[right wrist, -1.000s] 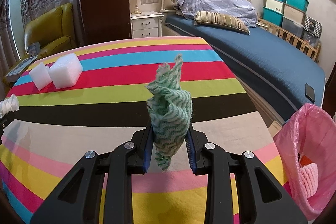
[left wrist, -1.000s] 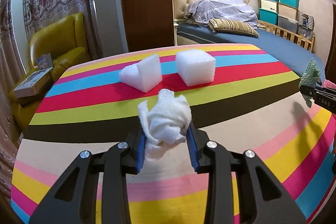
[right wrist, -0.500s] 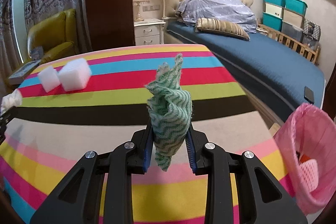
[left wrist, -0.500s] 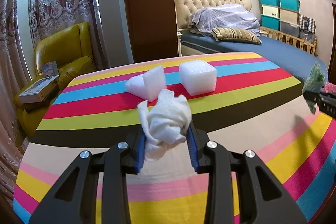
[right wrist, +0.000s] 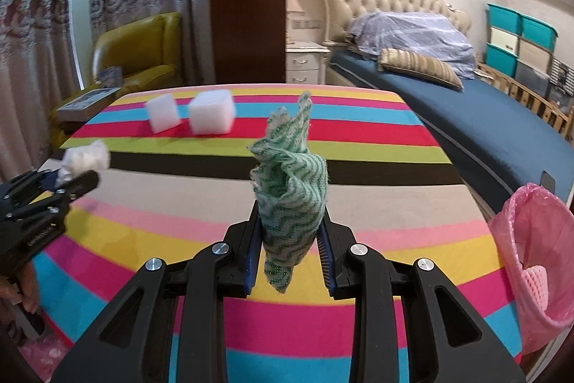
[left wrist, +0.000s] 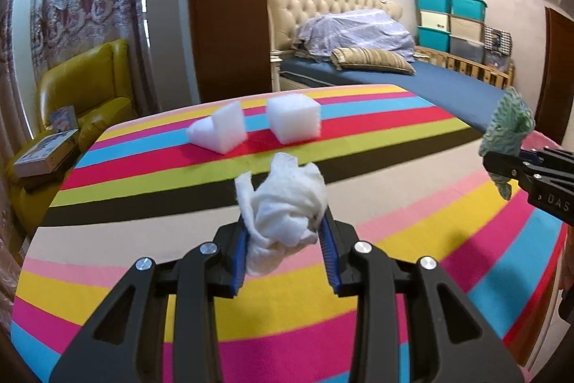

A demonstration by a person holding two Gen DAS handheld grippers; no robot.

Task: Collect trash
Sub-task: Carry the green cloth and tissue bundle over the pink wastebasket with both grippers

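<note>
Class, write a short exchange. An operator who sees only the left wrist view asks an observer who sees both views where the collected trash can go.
Operator: My left claw grips a white tissue. I see no bin. Is there one?
Observer: Yes. The right wrist view shows a pink-lined bin beside the right edge of the striped table.
Operator: Is anything in it?
Observer: Yes, a pink foam piece lies inside.
</note>
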